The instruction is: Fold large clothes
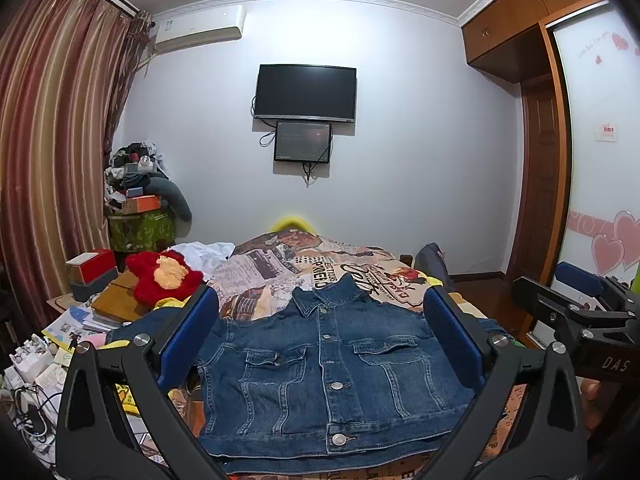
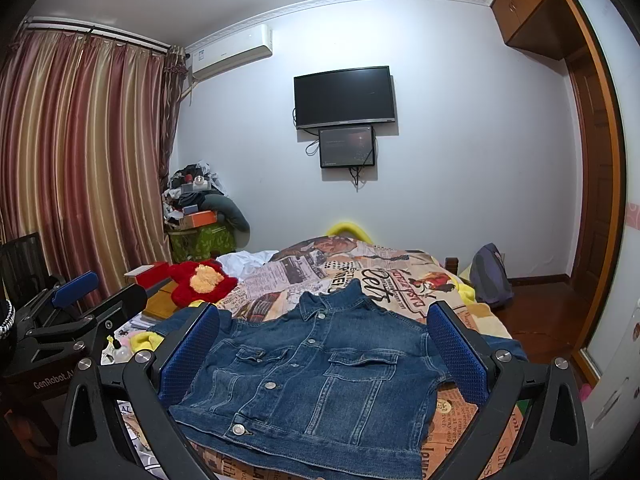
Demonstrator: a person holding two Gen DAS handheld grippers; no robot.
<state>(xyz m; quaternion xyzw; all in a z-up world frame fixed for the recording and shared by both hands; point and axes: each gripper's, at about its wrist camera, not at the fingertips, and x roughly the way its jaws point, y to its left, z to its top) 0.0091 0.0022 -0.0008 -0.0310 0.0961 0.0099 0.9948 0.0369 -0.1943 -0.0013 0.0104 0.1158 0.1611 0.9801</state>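
On bed (image 1: 280,276), denim jacket (image 1: 332,364), buttoned, flat

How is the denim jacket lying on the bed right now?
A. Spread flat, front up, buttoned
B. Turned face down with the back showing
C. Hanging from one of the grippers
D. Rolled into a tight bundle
A: the jacket lies spread flat on the bed, with its chest pockets and fastened front buttons facing up, and neither open gripper touches it.
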